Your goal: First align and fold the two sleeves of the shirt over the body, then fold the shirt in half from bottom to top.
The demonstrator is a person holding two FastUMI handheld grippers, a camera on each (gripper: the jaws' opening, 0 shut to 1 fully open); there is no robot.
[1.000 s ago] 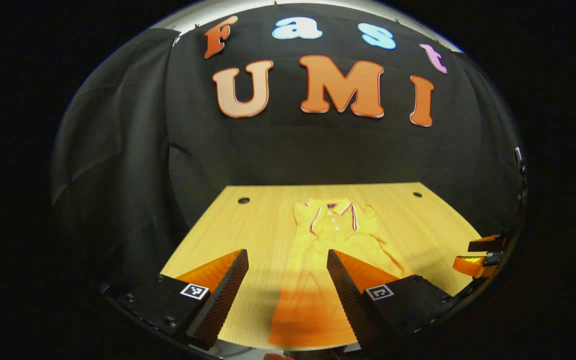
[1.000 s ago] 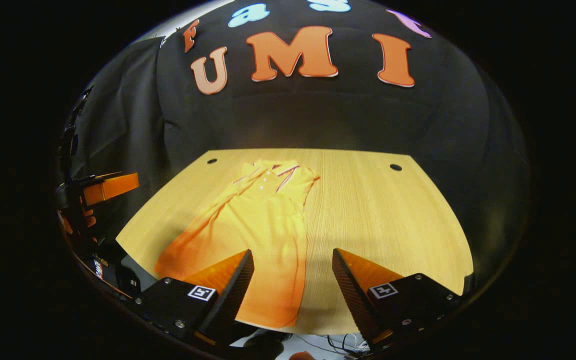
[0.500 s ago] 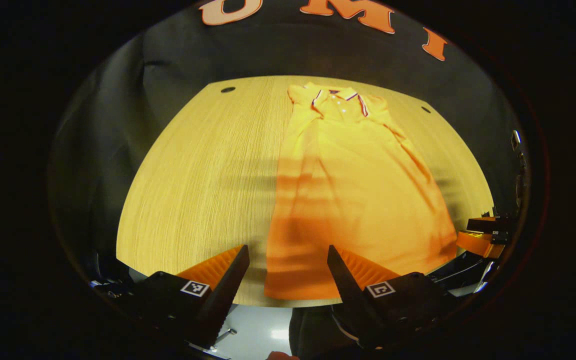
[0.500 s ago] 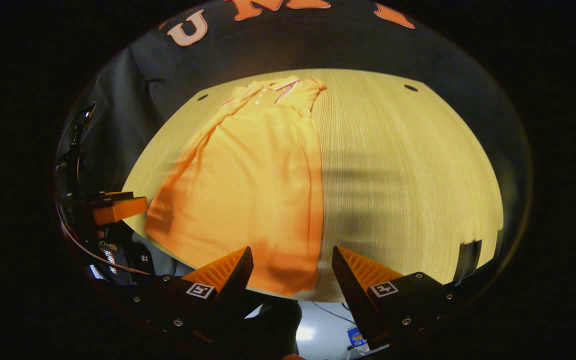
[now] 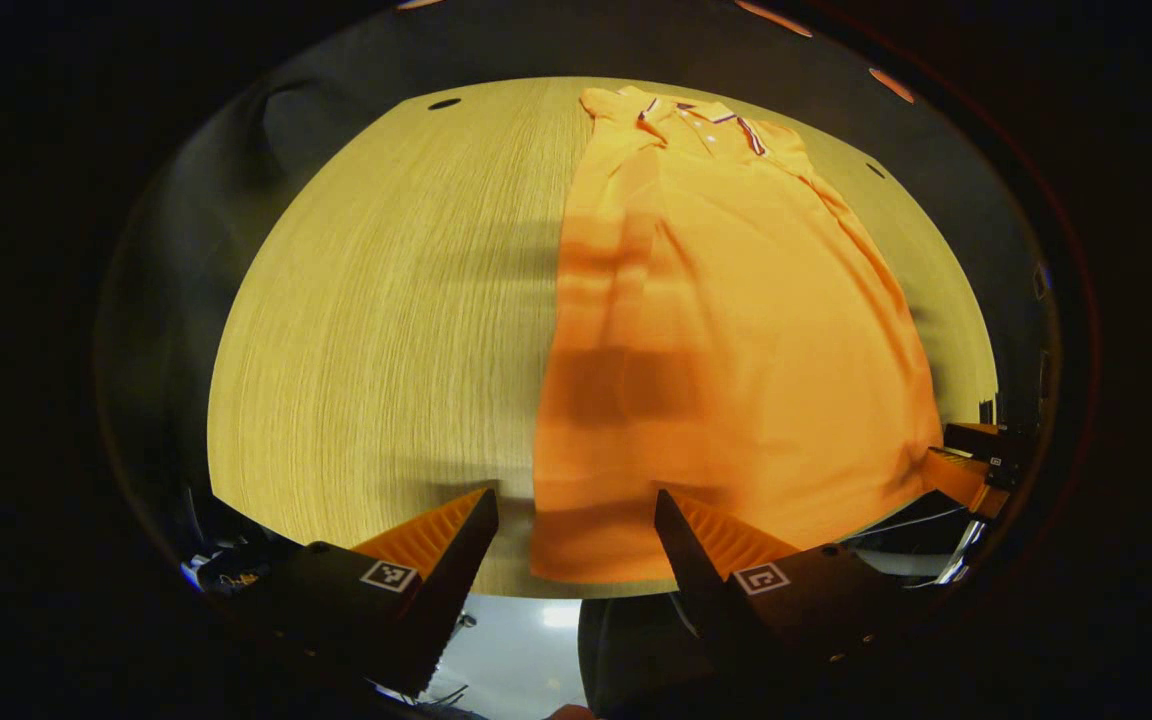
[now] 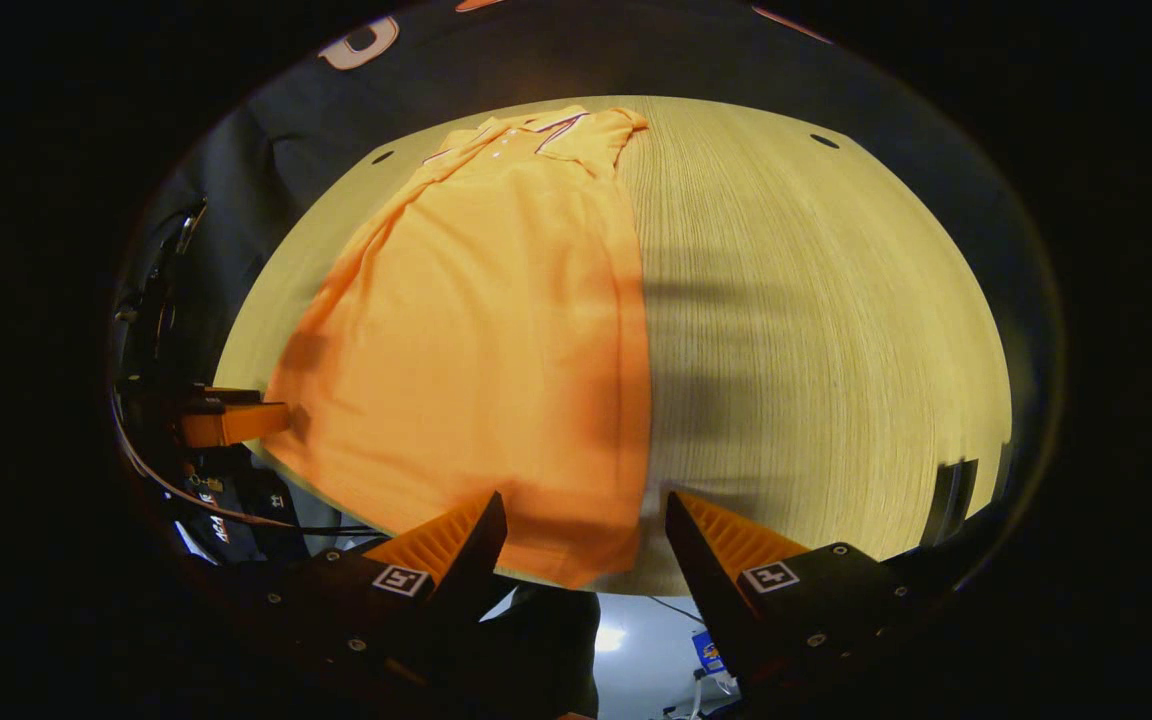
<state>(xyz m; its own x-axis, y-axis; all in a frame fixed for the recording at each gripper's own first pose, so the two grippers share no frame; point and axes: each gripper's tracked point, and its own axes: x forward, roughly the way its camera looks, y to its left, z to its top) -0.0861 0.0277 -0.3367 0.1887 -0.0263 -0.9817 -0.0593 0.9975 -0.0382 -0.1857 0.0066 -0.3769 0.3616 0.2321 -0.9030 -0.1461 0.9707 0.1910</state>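
Observation:
An orange polo shirt [image 5: 726, 330] [image 6: 496, 330] lies flat on the wooden table [image 5: 386, 300] [image 6: 816, 320], collar at the far end, hem at the near edge, both sleeves folded onto the body. My left gripper [image 5: 576, 515] hangs open above the hem's left corner, nothing between its fingers. My right gripper [image 6: 584, 520] hangs open above the hem's right corner, also holding nothing. The right gripper [image 5: 971, 460] appears at the right rim of the left gripper view; the left gripper [image 6: 226, 418] appears at the left rim of the right gripper view.
Small round holes [image 5: 443, 103] [image 6: 824, 141] sit near the table's far corners. The near table edge [image 5: 496, 590] runs just beyond my fingertips, with floor below it. Bare wood flanks the shirt on both sides. Cables [image 6: 236, 500] hang at the left.
Both grippers rose and tilted downward, so the shirt and table now spread under them. Their fingers stayed open and came to the hem corners at the near edge.

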